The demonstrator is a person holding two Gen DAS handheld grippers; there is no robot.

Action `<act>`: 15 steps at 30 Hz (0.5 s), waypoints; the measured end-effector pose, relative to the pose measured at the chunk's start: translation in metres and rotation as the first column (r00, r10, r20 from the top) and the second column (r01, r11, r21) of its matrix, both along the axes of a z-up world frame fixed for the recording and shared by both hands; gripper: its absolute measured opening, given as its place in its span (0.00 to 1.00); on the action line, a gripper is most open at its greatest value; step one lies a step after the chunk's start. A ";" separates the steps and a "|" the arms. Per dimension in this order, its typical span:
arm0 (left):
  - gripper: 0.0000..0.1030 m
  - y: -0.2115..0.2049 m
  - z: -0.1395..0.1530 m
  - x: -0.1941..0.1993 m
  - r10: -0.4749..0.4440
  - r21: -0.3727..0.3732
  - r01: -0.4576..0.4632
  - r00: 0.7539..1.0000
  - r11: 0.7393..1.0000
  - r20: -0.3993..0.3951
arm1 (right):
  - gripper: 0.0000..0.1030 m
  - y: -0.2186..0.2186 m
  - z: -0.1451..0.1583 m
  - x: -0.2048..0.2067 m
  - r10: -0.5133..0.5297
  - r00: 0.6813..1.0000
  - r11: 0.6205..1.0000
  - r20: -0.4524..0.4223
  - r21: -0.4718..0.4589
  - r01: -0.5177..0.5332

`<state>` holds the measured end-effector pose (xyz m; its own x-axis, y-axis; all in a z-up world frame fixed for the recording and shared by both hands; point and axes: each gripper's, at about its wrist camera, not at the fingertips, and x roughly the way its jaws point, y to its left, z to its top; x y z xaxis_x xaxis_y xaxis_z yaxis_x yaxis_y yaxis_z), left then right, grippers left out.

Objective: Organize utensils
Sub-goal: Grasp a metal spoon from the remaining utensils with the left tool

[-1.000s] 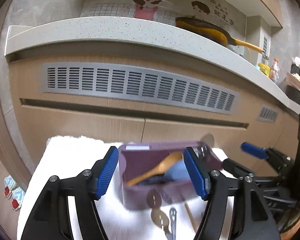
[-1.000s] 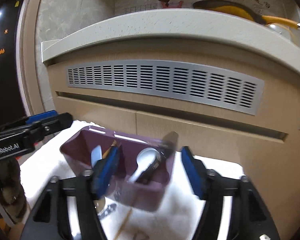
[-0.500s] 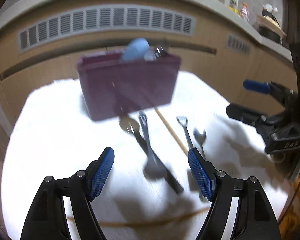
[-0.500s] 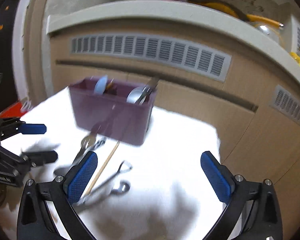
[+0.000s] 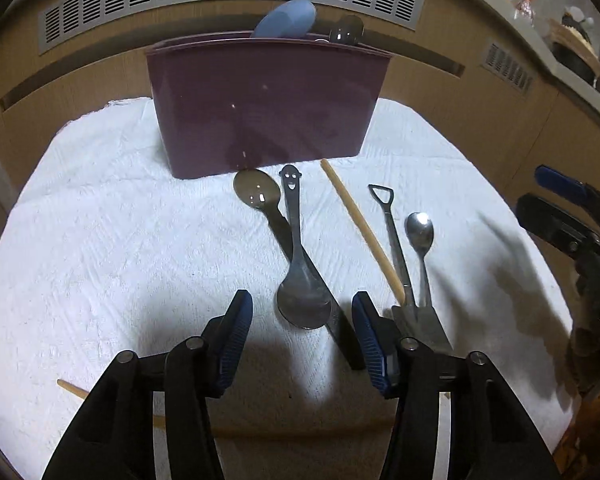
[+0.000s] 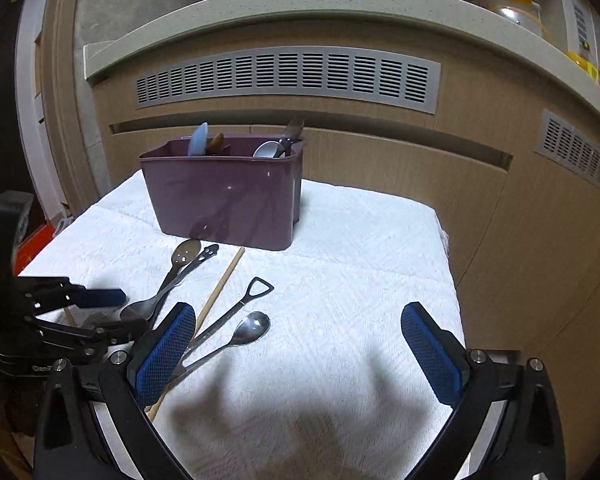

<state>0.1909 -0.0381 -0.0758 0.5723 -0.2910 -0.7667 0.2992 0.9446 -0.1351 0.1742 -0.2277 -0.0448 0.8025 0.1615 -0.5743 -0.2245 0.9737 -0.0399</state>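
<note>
A purple utensil box stands at the back of a white towel, also seen in the right wrist view; a blue spoon and other utensils stick out of it. In front lie a smiley-handled spoon, a dark spoon, a wooden chopstick, a shovel-handled utensil and a small spoon. My left gripper is open, low over the smiley spoon's bowl. My right gripper is wide open and empty above the towel, right of the utensils.
Wooden cabinet fronts with a grey vent grille rise behind the towel under a stone counter. Another chopstick lies at the towel's front left edge. The right gripper shows at the right in the left wrist view.
Both grippers have pulled back from the purple box and dropped toward the towel. The left has moved down over the loose spoons. The right has opened wider.
</note>
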 end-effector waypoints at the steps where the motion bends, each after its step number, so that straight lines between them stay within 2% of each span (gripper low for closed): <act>1: 0.50 -0.001 -0.001 0.001 0.004 0.008 -0.004 1.000 1.000 -0.001 | 0.99 -0.001 -0.001 0.000 0.001 1.000 1.000 0.000 0.003 -0.001; 5: 0.44 -0.009 -0.003 0.003 -0.005 0.051 0.004 1.000 0.999 0.010 | 0.99 0.000 -0.003 -0.001 0.006 1.000 1.000 -0.006 0.006 -0.006; 7: 0.28 -0.010 -0.003 0.002 -0.014 0.057 0.013 1.000 0.998 0.022 | 0.99 0.000 -0.003 -0.003 0.006 1.000 1.000 -0.006 0.005 -0.006; 10: 0.28 -0.004 0.002 -0.001 -0.001 0.025 0.000 0.999 1.000 0.046 | 0.99 0.000 0.000 -0.008 0.003 1.000 1.000 0.000 0.009 -0.003; 15: 0.28 0.011 0.031 -0.019 0.033 -0.035 -0.028 0.985 0.999 0.168 | 0.99 0.004 0.007 -0.021 0.011 1.000 1.000 0.021 -0.015 -0.011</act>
